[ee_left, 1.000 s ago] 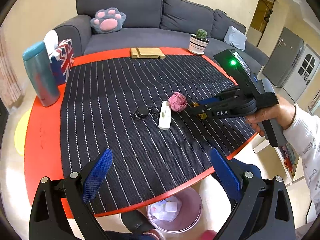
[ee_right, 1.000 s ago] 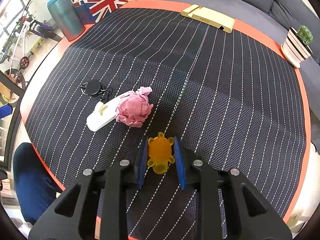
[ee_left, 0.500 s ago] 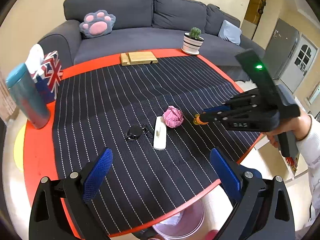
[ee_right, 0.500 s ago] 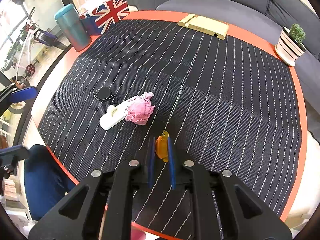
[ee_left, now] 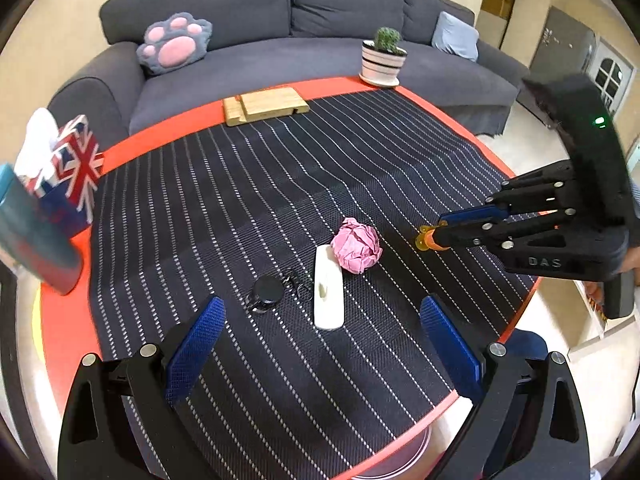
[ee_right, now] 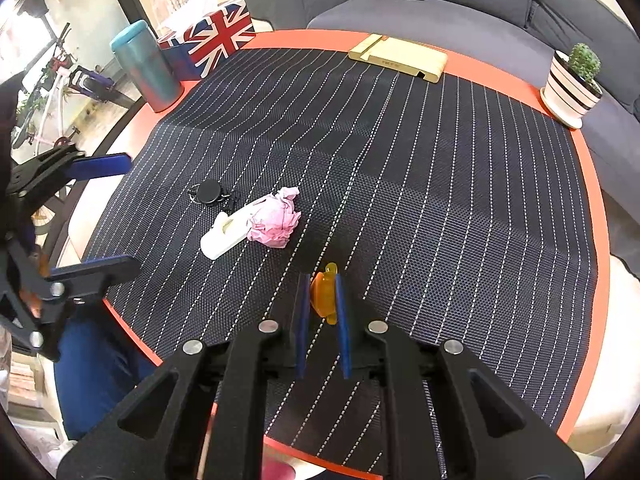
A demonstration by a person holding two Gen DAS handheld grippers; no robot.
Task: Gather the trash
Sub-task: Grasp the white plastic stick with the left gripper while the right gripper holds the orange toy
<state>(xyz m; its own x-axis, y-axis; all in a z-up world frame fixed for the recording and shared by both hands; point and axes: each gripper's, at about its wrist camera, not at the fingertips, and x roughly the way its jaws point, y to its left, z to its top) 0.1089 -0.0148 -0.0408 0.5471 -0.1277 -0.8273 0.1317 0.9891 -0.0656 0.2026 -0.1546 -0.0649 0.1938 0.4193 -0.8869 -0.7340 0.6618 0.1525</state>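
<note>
My right gripper (ee_right: 322, 300) is shut on a small orange turtle toy (ee_right: 323, 294) and holds it above the striped mat; the gripper also shows in the left wrist view (ee_left: 430, 239) with the toy (ee_left: 425, 239) at its tips. A crumpled pink paper ball (ee_left: 356, 245) (ee_right: 275, 218) lies mid-mat against a white plastic piece (ee_left: 328, 292) (ee_right: 226, 232). A black round badge reel (ee_left: 266, 294) (ee_right: 208, 193) lies to their left. My left gripper (ee_left: 320, 340) is open and empty, above the mat's near edge.
On the round orange table (ee_left: 64, 336): a teal tumbler (ee_left: 32, 232), a Union Jack tissue box (ee_left: 68, 168), a wooden stand (ee_left: 264, 105) and a potted cactus (ee_left: 383, 56). A pink bin (ee_left: 400, 456) stands under the near edge. A grey sofa (ee_left: 320, 40) is behind.
My right gripper closed on the orange turtle and lifted it off the mat, turning it edge-on. My left gripper rose and moved forward over the table.
</note>
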